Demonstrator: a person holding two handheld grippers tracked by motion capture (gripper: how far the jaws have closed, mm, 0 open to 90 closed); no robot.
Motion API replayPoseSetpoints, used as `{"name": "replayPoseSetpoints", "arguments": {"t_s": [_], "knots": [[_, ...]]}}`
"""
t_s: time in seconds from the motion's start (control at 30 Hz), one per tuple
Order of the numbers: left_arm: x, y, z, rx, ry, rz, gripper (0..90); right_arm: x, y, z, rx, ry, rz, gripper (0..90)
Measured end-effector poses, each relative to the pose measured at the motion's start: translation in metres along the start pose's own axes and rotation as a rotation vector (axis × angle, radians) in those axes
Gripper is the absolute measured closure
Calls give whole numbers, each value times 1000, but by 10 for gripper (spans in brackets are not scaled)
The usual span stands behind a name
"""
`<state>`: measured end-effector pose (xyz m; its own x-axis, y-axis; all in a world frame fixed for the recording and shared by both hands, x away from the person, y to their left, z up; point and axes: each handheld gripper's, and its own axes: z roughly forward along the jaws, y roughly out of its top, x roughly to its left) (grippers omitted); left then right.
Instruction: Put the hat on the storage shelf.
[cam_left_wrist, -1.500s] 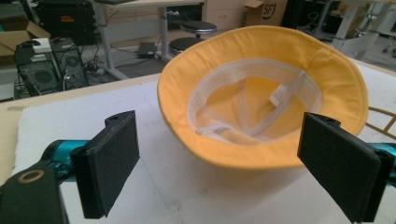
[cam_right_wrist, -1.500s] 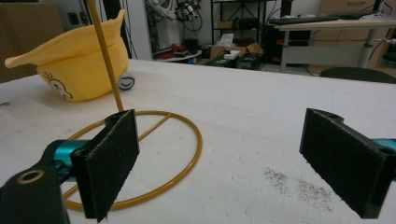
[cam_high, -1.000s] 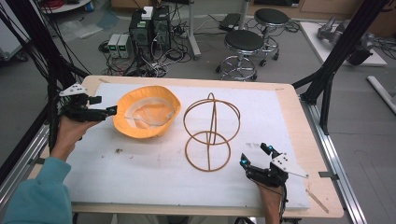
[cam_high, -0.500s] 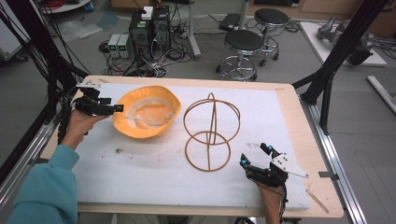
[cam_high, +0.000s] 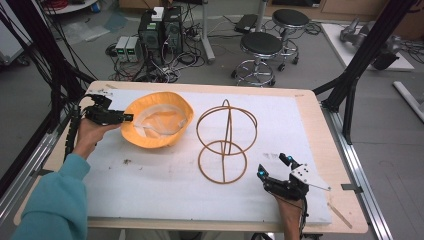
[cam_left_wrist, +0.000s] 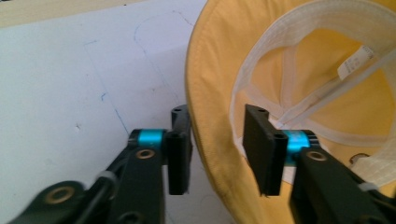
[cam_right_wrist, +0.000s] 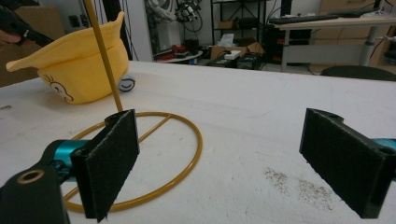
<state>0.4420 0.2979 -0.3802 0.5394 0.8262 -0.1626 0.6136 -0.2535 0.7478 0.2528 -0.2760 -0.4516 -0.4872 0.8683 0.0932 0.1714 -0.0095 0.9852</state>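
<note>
A yellow hat (cam_high: 157, 125) lies upside down at the back left of the white mat, its white lining up. My left gripper (cam_high: 125, 118) reaches in from the left to the hat's brim. In the left gripper view the brim (cam_left_wrist: 210, 93) runs between the jaws (cam_left_wrist: 219, 140), which have just been closing; a gap still shows between the pads and the cloth. A yellow wire stand (cam_high: 227, 131) of hoops rises at the mat's middle. My right gripper (cam_high: 273, 166) rests open at the front right, aimed at the stand's base ring (cam_right_wrist: 198, 144), with nothing between its pads.
The white mat (cam_high: 150, 190) covers most of the wooden table. Black frame posts (cam_high: 350, 95) stand at the table's left and right sides. Stools (cam_high: 261, 45) and electronics boxes sit on the floor beyond the far edge.
My left gripper has moved right and down to the hat's brim, and its jaws have narrowed around the brim. The right gripper, hat and stand have stayed put.
</note>
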Motion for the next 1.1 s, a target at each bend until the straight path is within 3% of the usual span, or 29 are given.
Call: {"name": "replayPoseSetpoints", "arguments": {"t_s": [0.1, 0.2, 0.33, 0.47, 0.7, 1.1], "knots": [[-3, 1, -3, -28, -4, 12, 776, 0, 0, 0, -2, -3, 2, 107], [-6, 3, -6, -53, -26, 16, 840, 0, 0, 0, -5, -4, -3, 108], [-9, 3, -8, -62, -26, 19, 853, -1, 0, 0, -5, -5, -5, 107], [-10, 5, -12, -102, -12, 23, 857, -1, 0, 0, -6, -4, -2, 107], [-2, 8, -31, -161, 25, 3, 860, 0, 0, 0, 1, -4, -1, 107], [5, 33, -63, -206, 95, 70, 863, 0, 0, 0, 2, -8, -2, 107]]}}
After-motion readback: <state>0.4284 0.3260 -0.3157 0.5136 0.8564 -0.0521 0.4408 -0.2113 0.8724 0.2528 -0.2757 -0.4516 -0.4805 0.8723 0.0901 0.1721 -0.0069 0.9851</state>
